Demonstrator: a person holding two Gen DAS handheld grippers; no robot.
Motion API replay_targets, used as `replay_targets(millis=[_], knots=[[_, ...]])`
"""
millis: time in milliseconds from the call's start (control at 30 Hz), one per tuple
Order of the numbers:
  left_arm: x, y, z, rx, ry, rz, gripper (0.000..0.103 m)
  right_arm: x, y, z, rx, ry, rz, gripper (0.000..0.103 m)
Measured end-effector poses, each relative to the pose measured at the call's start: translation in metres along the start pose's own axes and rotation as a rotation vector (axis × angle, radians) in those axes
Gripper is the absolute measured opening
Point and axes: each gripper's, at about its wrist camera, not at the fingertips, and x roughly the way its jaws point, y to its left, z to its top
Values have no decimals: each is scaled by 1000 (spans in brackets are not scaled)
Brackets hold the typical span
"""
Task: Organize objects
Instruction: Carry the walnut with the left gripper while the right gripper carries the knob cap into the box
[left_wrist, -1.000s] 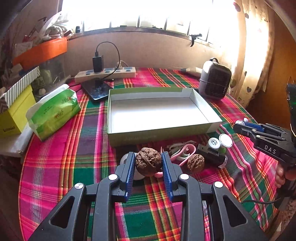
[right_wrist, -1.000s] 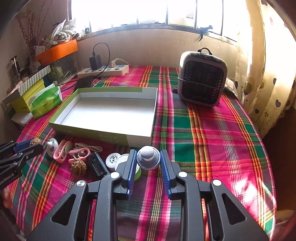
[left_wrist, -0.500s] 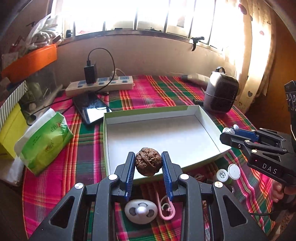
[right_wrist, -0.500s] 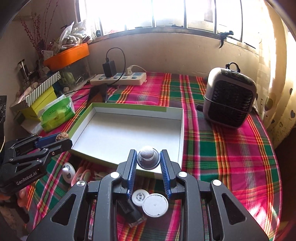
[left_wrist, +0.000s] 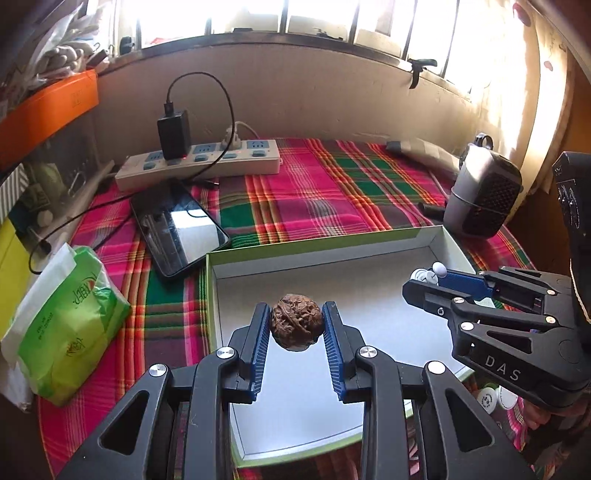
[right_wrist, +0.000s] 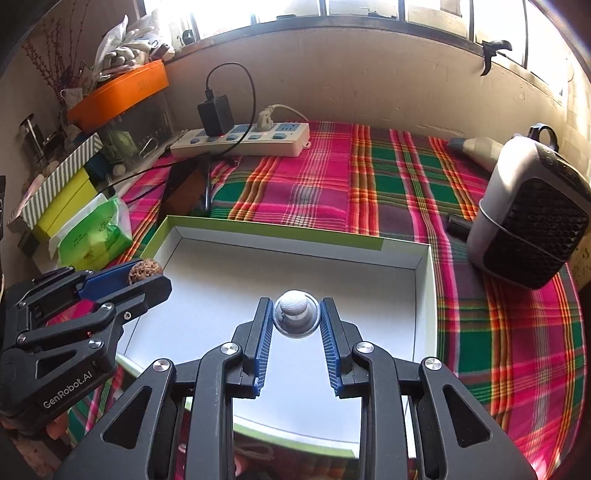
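Walnut (left_wrist: 295, 325) sits clamped between the blue ribbed pads of the left gripper (left_wrist: 295, 326), jaws partway closed and pressing on both of its sides, and it hangs above the white floor of the shallow green-rimmed box (left_wrist: 388, 236), over the box's left half. The right gripper (right_wrist: 296, 320) has its jaws drawn in around a small round grey-white object (right_wrist: 296, 318), domed on top with a fabric-like cap; what it is cannot be told for sure from either camera. That piece also hangs above the box floor, toward the box's near-middle. Seen from the left wrist camera, the right gripper (left_wrist: 428, 282) reaches in over the box's right wall, a bit of the white object showing at its tips. Seen from the right wrist camera, the left gripper (right_wrist: 147, 273) comes in over the box's left wall with the walnut at its tips.

The box interior looks bare white apart from the shadows and the grippers above it. Just outside the box's near right corner lie two small white round caps (left_wrist: 495, 398) on the plaid tablecloth (left_wrist: 332, 192). Beyond the box's far left corner a dark phone (left_wrist: 177, 229) lies flat, with a power strip (left_wrist: 199, 162) and a black charger (left_wrist: 173, 134) behind it. Left of the box is a green tissue pack (left_wrist: 70, 332). Beyond the box's right far corner stands a small grey heater (right_wrist: 532, 221).
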Motion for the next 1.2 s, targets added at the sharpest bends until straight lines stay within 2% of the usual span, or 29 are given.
replay_targets(millis=[133, 367, 1200], knots=[[16, 0, 6, -2, 30, -14, 27, 13, -3, 7, 16, 27, 5, 27], [35, 2, 12, -8, 54, 6, 27, 32, -5, 14, 29, 58, 1, 27], [52, 3, 14, -8, 66, 30, 27, 48, -2, 17, -7, 53, -48, 27]])
